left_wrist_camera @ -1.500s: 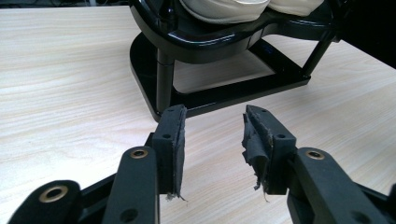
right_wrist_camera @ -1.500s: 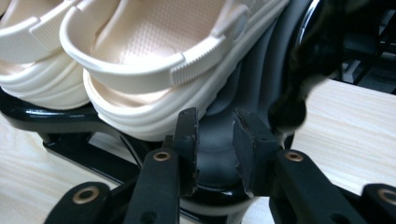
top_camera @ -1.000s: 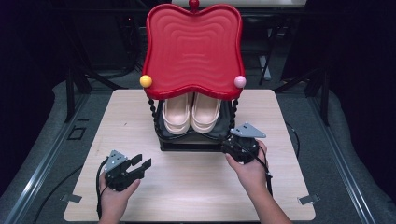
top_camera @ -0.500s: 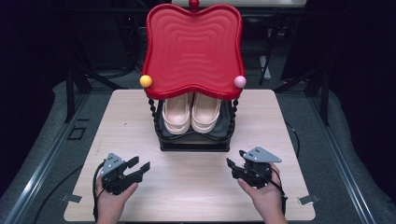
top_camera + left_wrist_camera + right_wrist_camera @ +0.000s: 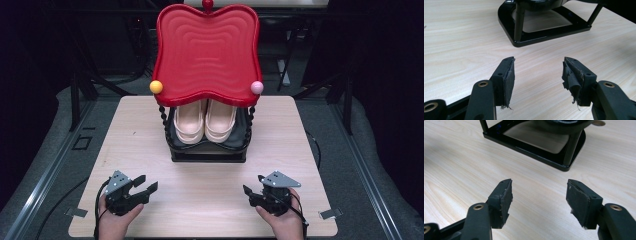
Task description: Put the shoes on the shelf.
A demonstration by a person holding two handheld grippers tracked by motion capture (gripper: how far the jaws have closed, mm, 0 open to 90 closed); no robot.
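Fingers [image 5: 507, 75] on both grippers spread wide, holding nothing, w/ rack [image 5: 207, 152] well ahead. Left pad's [image 5: 570, 80] frayed. Might slip gripping shoes [image 5: 205, 122].

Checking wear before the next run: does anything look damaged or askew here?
Yes. On the left gripper, one pad is torn and peeling off its jaw in frayed flaps. The shoes sit straight in the rack.

Red rippled tray [image 5: 207, 50]; cream shoes [image 5: 205, 120]; black rack [image 5: 207, 152]; pale woodgrain table [image 5: 200, 200]; black tools.
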